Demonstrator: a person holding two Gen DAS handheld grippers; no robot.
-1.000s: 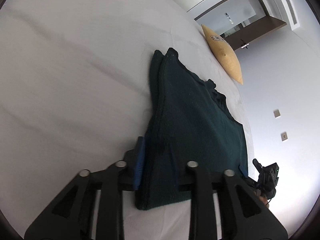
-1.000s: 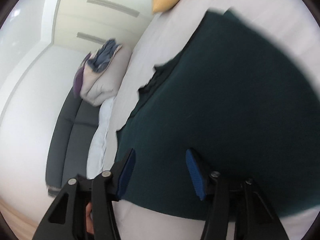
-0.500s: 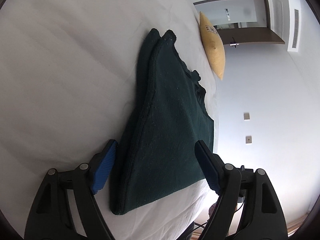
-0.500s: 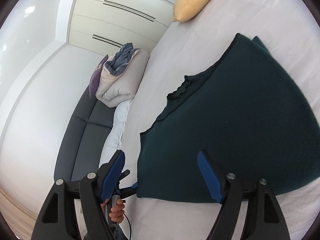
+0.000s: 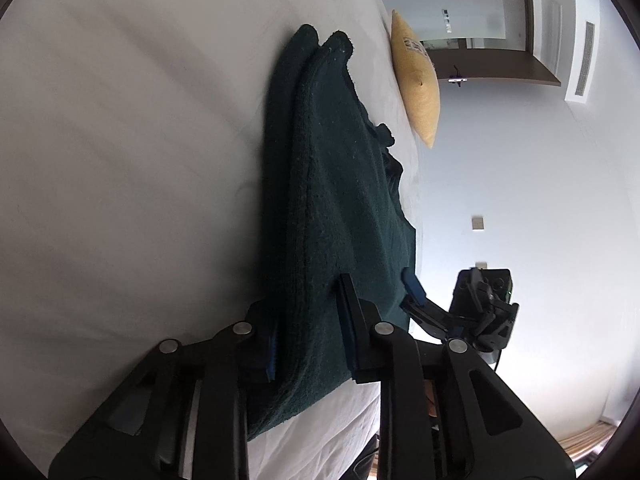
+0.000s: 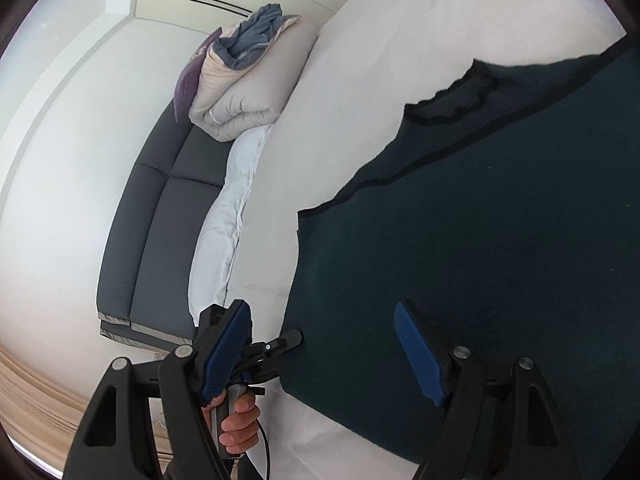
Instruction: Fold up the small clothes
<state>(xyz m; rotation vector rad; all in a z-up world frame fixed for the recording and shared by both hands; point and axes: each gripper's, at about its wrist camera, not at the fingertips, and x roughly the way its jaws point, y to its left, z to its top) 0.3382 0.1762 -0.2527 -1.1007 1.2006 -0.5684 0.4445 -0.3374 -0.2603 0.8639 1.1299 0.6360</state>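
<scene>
A dark green knitted garment (image 5: 340, 200) lies folded in half on the white bed sheet (image 5: 120, 160). My left gripper (image 5: 310, 340) straddles its near folded edge. The jaws are closing and the pads pinch the doubled fabric between them. In the right wrist view the same garment (image 6: 500, 220) fills the right side, with its neckline toward the top. My right gripper (image 6: 320, 352) stands open over the garment's near corner, its pads not pressing on the cloth. The left gripper (image 6: 280, 344) shows at that corner, with a person's hand (image 6: 240, 420) on its handle.
A yellow pillow (image 5: 416, 80) lies at the bed's far end. Beside the bed stands a dark grey sofa (image 6: 160, 208) with a bundled duvet (image 6: 248, 88) and clothes on it. The bed edge runs close below the garment.
My left gripper opened wide, sank onto the garment's folded edge and closed on it. My right gripper swung along the near hem to the corner beside the left gripper.
</scene>
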